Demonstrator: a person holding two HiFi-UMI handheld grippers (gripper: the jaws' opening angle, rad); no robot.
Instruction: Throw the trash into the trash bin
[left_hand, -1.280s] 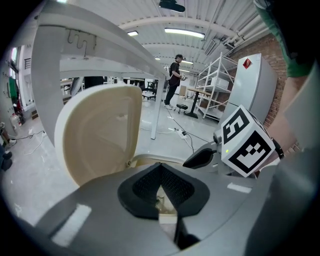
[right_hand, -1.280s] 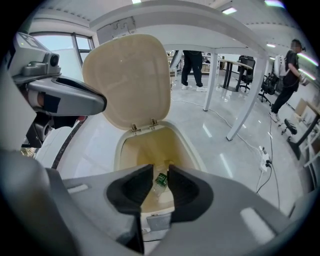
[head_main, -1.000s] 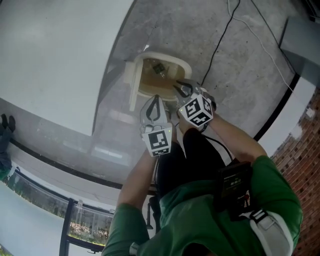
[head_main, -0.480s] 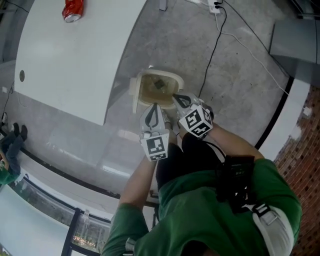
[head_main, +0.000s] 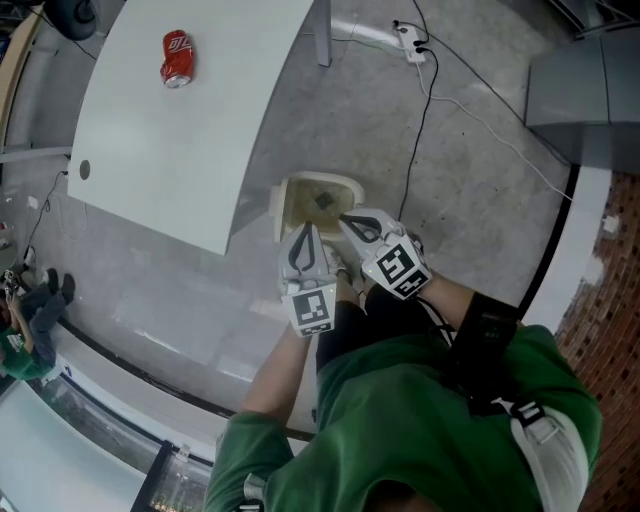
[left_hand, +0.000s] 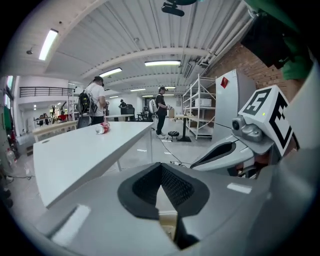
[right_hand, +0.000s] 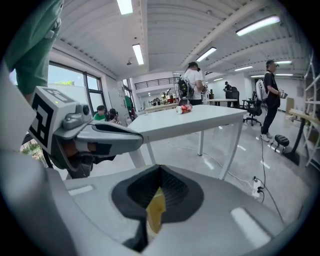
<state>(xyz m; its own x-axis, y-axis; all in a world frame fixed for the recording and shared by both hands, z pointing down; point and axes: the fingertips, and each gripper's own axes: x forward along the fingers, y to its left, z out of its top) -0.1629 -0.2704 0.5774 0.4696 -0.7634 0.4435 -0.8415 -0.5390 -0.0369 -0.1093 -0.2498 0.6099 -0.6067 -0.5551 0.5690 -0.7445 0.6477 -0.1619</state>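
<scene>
**Over the bin:** Both my tongs hang above a cream plastic trash bin (head_main: 283, 205) that stands on the grey concrete floor (head_main: 470, 180), just beside the curved edge of a long white bench (head_main: 190, 130). My left tongs (head_main: 306, 230) are closed tip to tip with nothing between them. My right tongs (head_main: 346, 219), just beside them, are likewise pinched together and empty, their tips over the bin's near rim. Through the slit below each pair of tips only the bin shows.

A small dark scrap of trash (head_main: 323, 200) lies on the bin's brownish bottom. A red drink can (head_main: 176, 58) lies on its side on the bench top, well apart from the bin. A black cable (head_main: 420, 130) runs across the floor from a white power strip (head_main: 412, 42) and passes near the bin. Beyond the bench, people (left_hand: 95, 102) stand in the hall near metal shelving (left_hand: 200, 107).
</scene>
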